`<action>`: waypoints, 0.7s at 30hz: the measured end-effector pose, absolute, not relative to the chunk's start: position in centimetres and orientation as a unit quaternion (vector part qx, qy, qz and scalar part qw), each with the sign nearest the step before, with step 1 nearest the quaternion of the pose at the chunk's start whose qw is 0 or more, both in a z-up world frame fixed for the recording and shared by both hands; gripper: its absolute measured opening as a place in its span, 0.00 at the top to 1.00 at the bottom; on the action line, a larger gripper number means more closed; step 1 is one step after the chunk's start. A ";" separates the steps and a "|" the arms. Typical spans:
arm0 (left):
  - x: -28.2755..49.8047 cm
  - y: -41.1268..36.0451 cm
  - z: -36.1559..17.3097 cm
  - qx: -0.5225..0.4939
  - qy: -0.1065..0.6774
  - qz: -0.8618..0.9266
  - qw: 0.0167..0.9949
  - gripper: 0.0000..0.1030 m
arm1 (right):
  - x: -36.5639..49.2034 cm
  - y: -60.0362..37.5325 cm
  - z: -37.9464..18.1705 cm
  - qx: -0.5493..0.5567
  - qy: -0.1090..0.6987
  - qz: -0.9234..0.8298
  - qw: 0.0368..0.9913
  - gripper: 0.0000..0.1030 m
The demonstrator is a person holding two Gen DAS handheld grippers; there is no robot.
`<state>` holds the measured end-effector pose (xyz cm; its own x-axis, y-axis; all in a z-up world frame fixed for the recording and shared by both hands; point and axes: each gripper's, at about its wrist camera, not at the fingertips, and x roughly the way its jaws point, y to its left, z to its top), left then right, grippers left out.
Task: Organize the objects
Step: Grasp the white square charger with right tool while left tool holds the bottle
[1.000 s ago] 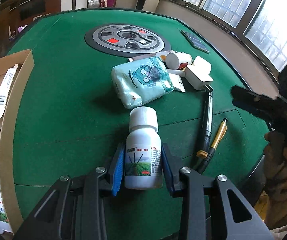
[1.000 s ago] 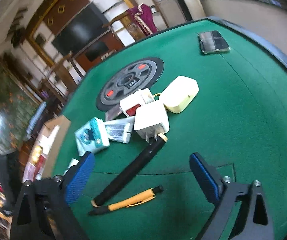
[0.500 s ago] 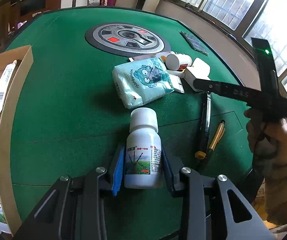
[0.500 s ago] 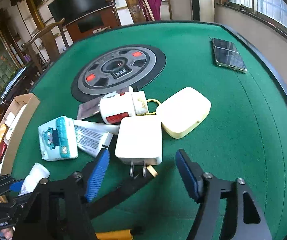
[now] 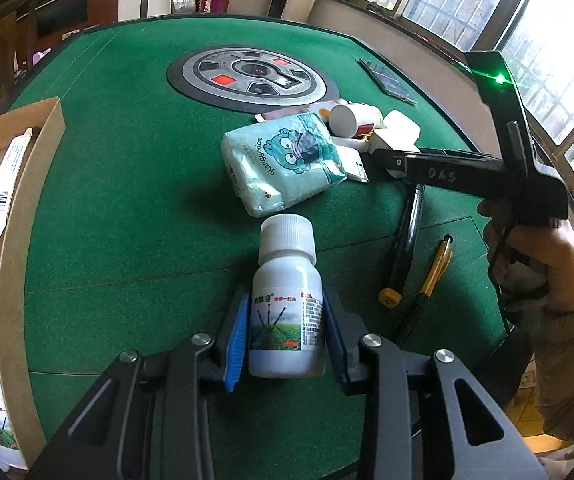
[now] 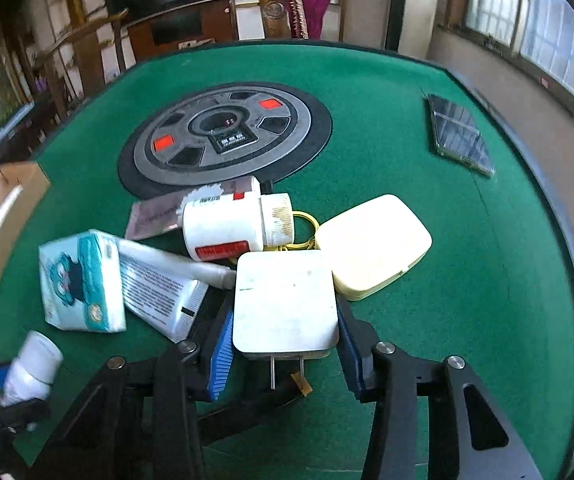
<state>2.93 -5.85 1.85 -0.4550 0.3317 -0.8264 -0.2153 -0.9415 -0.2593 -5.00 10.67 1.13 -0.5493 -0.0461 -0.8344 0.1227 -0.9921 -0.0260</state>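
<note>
My left gripper (image 5: 285,322) is shut on a white capped bottle (image 5: 285,264) with a green picture label, held over the green felt table (image 5: 127,184). In the right wrist view my right gripper (image 6: 285,338) has its jaws closing on a white plug charger (image 6: 285,300). The blue pads touch both of its sides and its prongs point back at me. The charger lies in a heap of small items. A person's hand (image 5: 527,252) holds the right gripper at the right of the left wrist view.
A cardboard box (image 5: 11,240) with cartons and a matching bottle lines the left edge. Around the charger lie a tissue pack (image 6: 81,280), a tube (image 6: 155,288), a white jar (image 6: 227,228) and a cream case (image 6: 371,244). A black stick (image 5: 407,236), a yellow pen (image 5: 435,268) and a phone (image 6: 459,136) lie nearby.
My right gripper moved forward over the pens to the charger, rolled level and narrowed its jaws around it. My left gripper kept still with the bottle.
</note>
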 end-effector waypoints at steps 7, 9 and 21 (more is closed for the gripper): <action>3.0 -5.8 1.8 -0.495 -0.056 0.852 0.161 0.67 | -4.5 11.1 1.4 0.471 0.036 -0.880 0.046 0.53; 3.0 -5.8 1.8 -0.493 -0.055 0.853 0.161 0.67 | -4.1 11.2 1.5 0.469 0.031 -0.881 0.046 0.53; 3.0 -5.9 1.8 -0.492 -0.058 0.854 0.159 0.67 | -2.4 10.8 2.8 0.453 0.013 -0.889 0.061 0.53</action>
